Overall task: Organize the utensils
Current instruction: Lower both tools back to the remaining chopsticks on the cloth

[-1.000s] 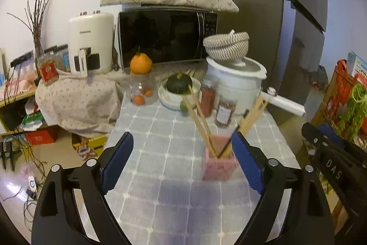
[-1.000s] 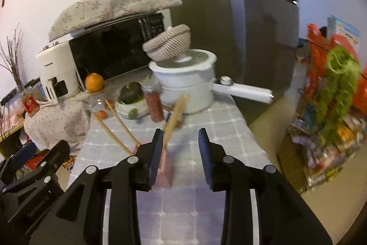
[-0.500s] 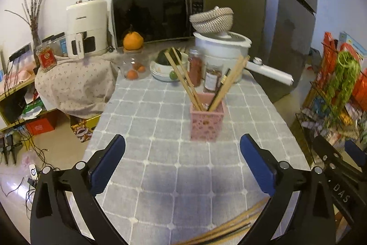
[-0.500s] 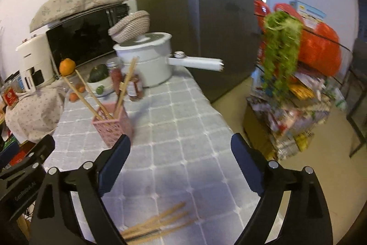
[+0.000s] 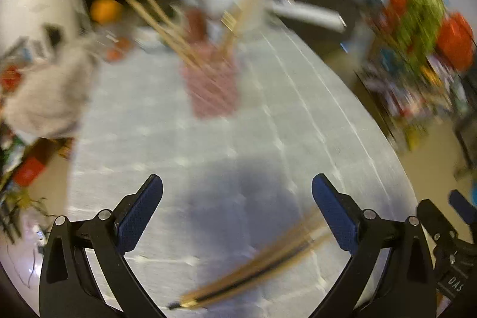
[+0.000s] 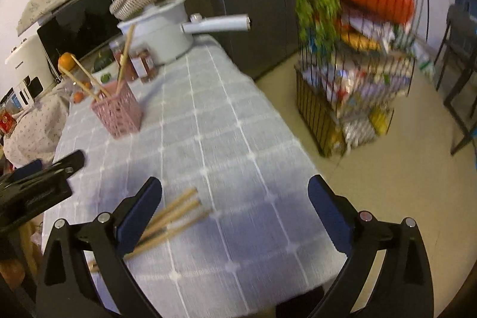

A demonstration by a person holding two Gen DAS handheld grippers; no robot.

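Note:
A pink utensil holder stands on the grey checked tablecloth with several wooden chopsticks in it. It also shows, blurred, in the left wrist view. A loose bundle of chopsticks lies near the table's front edge, seen too in the left wrist view. My left gripper is open and empty above the cloth. My right gripper is open and empty over the front edge, with the loose chopsticks by its left finger.
A white pot with a long handle, sauce jars, a bowl and a microwave stand at the table's far end. A wire rack full of goods stands on the floor to the right. The left view is motion-blurred.
Both grippers have pulled back toward the table's front edge and tilted down. The loose chopsticks now lie close in front of them. The left view has become blurred.

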